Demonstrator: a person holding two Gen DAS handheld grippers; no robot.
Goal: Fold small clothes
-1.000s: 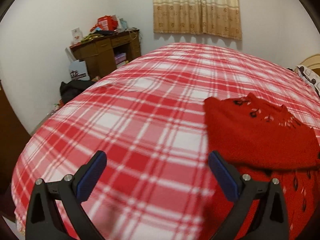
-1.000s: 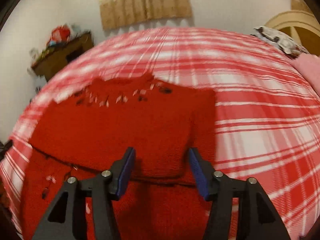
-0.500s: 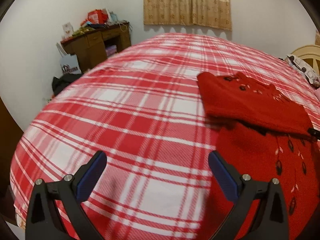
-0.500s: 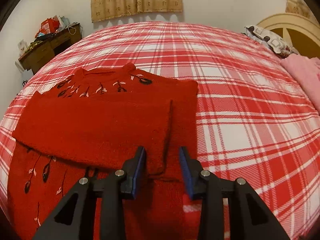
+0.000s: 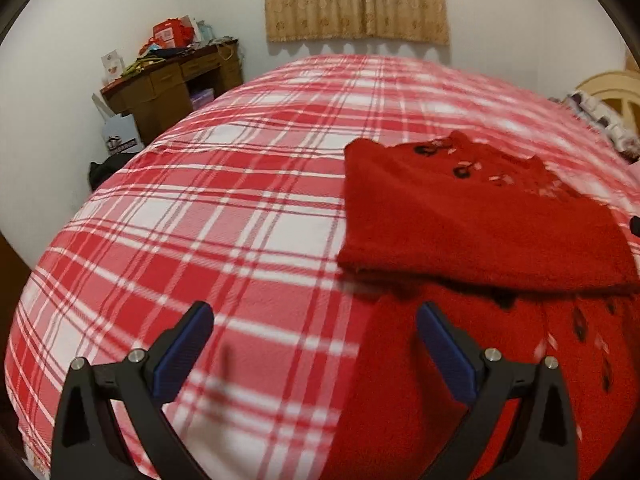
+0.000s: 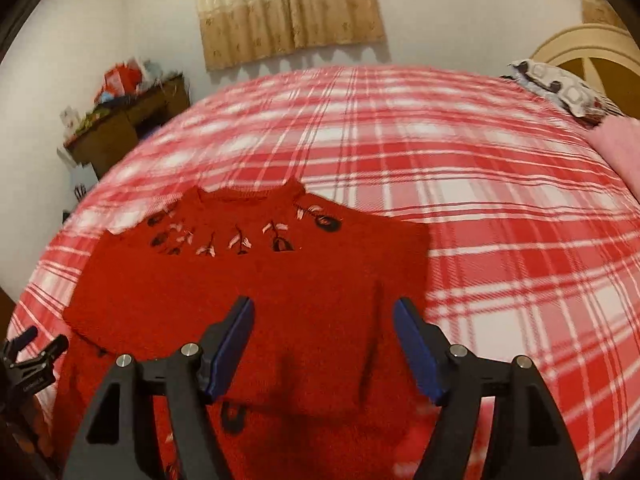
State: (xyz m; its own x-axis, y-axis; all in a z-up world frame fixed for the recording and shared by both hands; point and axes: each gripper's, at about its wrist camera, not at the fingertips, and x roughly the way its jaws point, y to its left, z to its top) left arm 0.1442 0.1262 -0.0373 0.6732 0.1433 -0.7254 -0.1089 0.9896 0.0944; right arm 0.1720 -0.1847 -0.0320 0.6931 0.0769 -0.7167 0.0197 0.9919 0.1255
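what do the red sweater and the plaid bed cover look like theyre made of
Red sweater: seemingly a fuzzy, matte knit, wool or acrylic; nappy surface, embroidered leaf motifs.
Plaid bed cover: probably soft fleece or brushed flannel; matte, no sheen, slightly blurred check edges.

Wide open plaid bedspread [image 5: 240, 216] to the left of the red sweater [image 6: 248, 292], nothing lying on it out to the bed's left edge. Pillows [image 6: 560, 88] crowd the far right corner; a cluttered desk [image 5: 172, 80] stands beyond the far left corner.
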